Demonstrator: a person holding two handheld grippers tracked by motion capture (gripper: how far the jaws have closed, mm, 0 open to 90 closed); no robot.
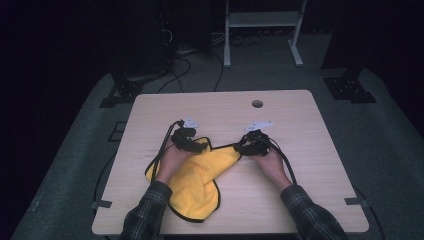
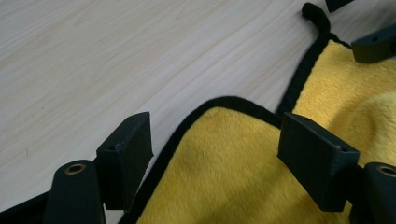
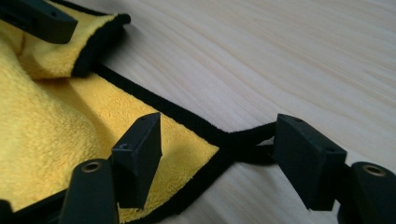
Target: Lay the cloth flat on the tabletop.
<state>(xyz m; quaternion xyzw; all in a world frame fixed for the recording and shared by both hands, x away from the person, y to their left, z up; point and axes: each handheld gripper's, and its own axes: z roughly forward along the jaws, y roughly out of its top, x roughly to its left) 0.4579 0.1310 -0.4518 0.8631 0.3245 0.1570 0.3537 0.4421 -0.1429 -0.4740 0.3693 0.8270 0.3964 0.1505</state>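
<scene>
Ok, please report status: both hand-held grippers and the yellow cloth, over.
Left hand-held gripper open, jaws astride a black-trimmed corner of the yellow fleece cloth. Right hand-held gripper open over another corner. Nothing in the way.

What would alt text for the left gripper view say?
A yellow cloth with black trim lies on a pale wooden table, one rounded corner between the open black jaws of the left gripper, which do not press it. The right gripper shows at the upper right.
</scene>
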